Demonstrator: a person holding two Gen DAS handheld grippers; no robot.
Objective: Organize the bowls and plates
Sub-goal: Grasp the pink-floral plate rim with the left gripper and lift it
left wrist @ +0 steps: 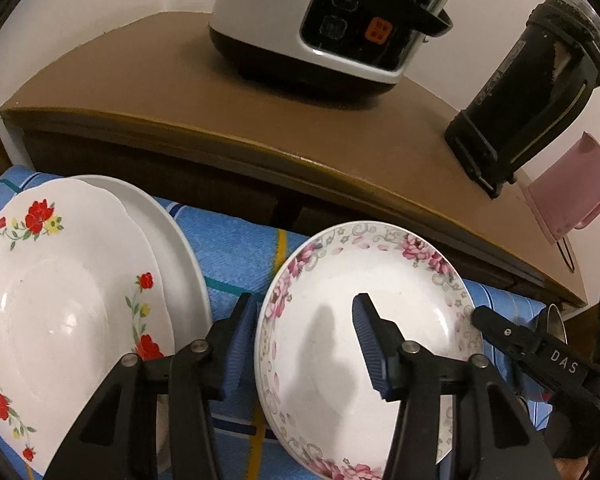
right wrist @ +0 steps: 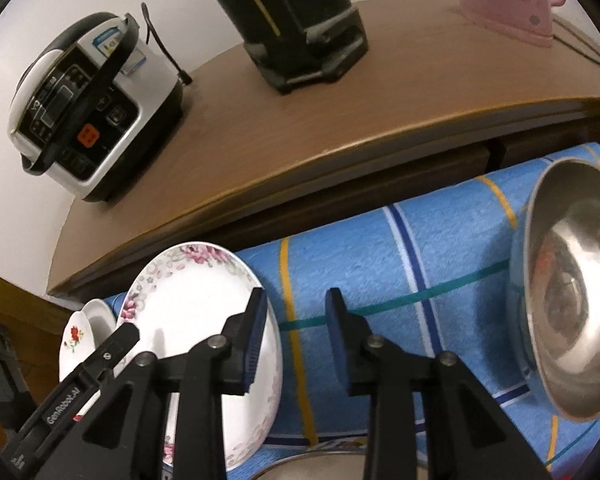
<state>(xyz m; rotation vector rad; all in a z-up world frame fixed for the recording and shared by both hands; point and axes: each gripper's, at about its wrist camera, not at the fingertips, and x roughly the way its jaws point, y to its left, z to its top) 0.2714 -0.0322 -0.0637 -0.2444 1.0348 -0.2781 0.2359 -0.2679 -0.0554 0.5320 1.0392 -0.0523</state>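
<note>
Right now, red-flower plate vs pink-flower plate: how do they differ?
The red-flower plate carries scattered red sprigs; the pink-flower plate has a continuous pink border. The red-flower plate sits on another white plate; the pink-flower plate lies alone on the blue cloth. The left gripper straddles only the pink-flower plate's rim. Both are white.

Place: a home kitchen corner
Far: a rice cooker and a black jug on a brown counter
Near: plates on a blue striped towel; a pink cup far right
</note>
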